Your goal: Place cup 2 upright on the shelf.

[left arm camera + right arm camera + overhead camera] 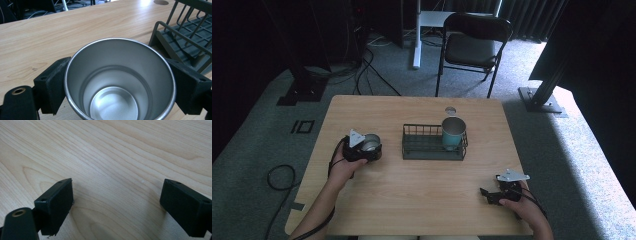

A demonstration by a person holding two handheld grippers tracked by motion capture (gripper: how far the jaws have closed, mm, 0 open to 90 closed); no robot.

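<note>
A silver steel cup (372,143) stands upright on the left part of the wooden table (422,195), with my left gripper (367,150) shut on it. In the left gripper view both black jaws press the sides of the cup (117,82), whose empty inside faces the camera; the left gripper (120,83) holds it just left of a dark wire rack (185,35). The rack (427,147) sits mid-table with a teal cup (454,132) standing in its right end. My right gripper (488,196) rests near the front right corner, open, with bare wood between its jaws (120,205).
A round cable hole (450,110) lies in the table behind the rack. Beyond the far edge stands a black folding chair (474,45). Stand bases (542,97) and cables (279,177) lie on the grey carpet around the table.
</note>
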